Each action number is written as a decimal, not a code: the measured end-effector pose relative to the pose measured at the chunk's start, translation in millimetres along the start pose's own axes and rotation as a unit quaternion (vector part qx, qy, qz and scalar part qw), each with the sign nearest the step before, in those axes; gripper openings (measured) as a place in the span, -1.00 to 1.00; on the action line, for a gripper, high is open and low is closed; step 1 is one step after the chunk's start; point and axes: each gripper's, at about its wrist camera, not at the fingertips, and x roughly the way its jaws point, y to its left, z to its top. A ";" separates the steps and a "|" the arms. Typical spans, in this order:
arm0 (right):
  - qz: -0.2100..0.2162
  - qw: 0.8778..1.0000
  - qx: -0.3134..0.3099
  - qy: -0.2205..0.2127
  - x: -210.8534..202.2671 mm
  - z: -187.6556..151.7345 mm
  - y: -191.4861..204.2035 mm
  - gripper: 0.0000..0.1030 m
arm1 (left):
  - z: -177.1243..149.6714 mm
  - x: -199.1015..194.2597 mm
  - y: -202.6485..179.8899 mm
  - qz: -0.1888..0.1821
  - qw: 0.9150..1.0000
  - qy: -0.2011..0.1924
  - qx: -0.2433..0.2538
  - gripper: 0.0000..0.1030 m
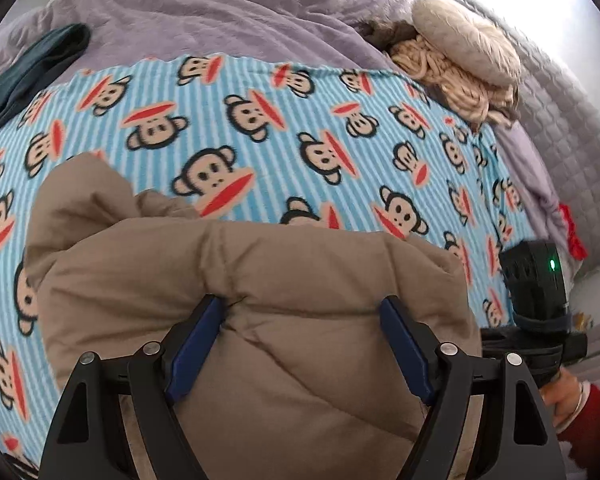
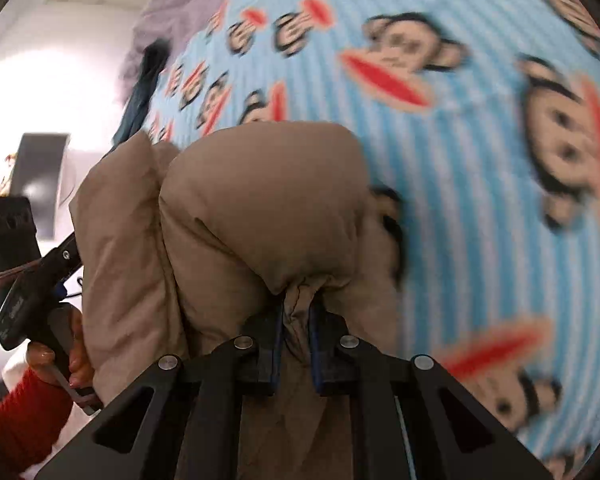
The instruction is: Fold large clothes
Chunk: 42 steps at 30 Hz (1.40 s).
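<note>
- Puffy tan jacket (image 1: 260, 320) — bunched on the monkey-print blanket (image 1: 260, 128) on the bed, directly under and ahead of both tools.
- Left hand-held gripper (image 1: 302, 320): jaws spread wide, straddling a thick quilted bulge. Pads sit at its flanks; can't tell if they truly press, so I read it as not clamped.
- Right hand-held gripper (image 2: 296, 320): nearly closed, pinching a thin gathered fold of the jacket between its pads. View is motion-blurred.
- Key relation: the jacket's bulk runs side to side across the left tool's jaws, with loose lumps trailing off to that tool's left. The two tools sit close, side by side — right one just off the left one's right side.
- Judgement: the right hand has the only firm hold, so it likely leads the next fold; the left needs to close first.
- Risk: slick, puffy fabric may slip from the open jaws.
</note>
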 end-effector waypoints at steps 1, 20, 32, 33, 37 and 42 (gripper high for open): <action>0.004 1.000 -0.001 0.004 4.8 4.8 -2.4 -0.75 | 1.0 3.7 -3.3 0.003 1.000 0.001 0.003 0.57; -0.008 0.998 0.018 -0.062 -92.3 -51.8 39.8 0.17 | -6.9 13.6 -17.2 0.036 0.999 0.015 0.034 0.57; -0.094 0.995 -0.041 -0.003 -29.9 -88.1 47.1 0.13 | -25.5 -67.5 10.5 0.060 0.998 -0.013 -0.029 0.57; -0.093 0.995 -0.042 -0.003 -29.5 -88.6 45.4 0.13 | -32.4 -76.4 20.7 0.062 0.997 -0.011 -0.045 0.57; -0.092 0.995 -0.044 -0.005 -29.5 -90.9 41.7 0.14 | -60.3 -92.3 52.3 0.084 0.992 0.018 -0.088 0.57; -0.096 0.994 -0.041 -0.007 -28.3 -92.1 48.5 0.18 | -99.3 -97.9 76.0 0.085 0.989 0.020 -0.119 0.99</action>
